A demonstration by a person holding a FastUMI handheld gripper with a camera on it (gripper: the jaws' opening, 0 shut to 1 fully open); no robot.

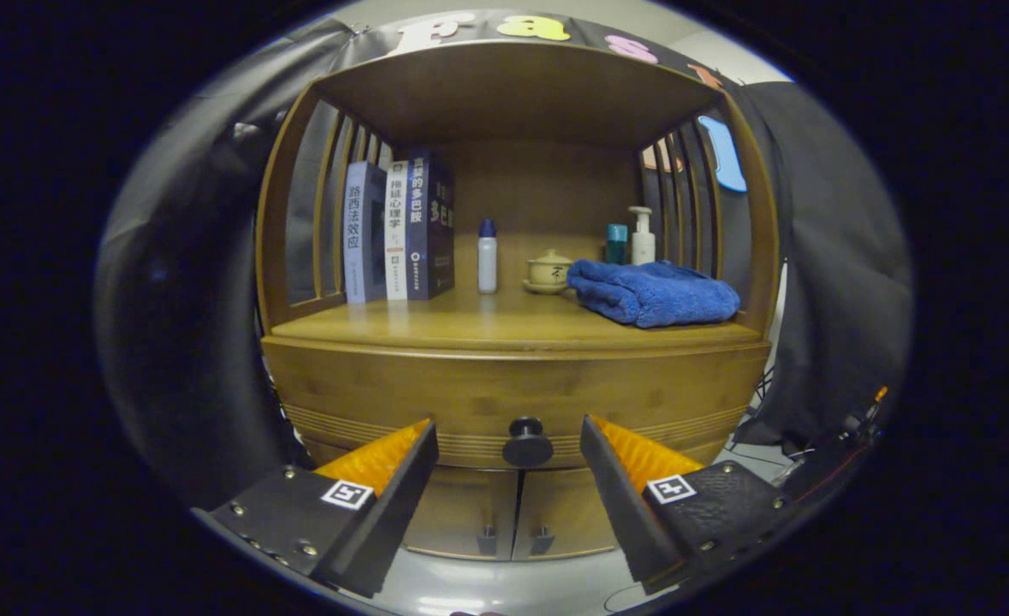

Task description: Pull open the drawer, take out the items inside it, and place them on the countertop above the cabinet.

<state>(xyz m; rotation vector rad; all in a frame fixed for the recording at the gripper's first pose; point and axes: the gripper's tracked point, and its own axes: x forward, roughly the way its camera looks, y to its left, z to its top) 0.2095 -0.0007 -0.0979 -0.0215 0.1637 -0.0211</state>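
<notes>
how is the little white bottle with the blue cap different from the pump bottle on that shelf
The white bottle has a plain blue cap; the pump bottle has a white pump head. The white bottle stands alone mid-shelf, right of the books; the pump bottle sits in the back right corner behind the blue towel, which hides its base. Both are upright and pale. The open claw flanks the drawer knob without touching it.

Gripper (508,441) has its jaws spread wide, the closed drawer's (513,398) round knob (527,441) sitting between them, untouched. Up on the countertop (436,327): books (397,231), small bottle (488,255), folded blue towel (651,293).
</notes>
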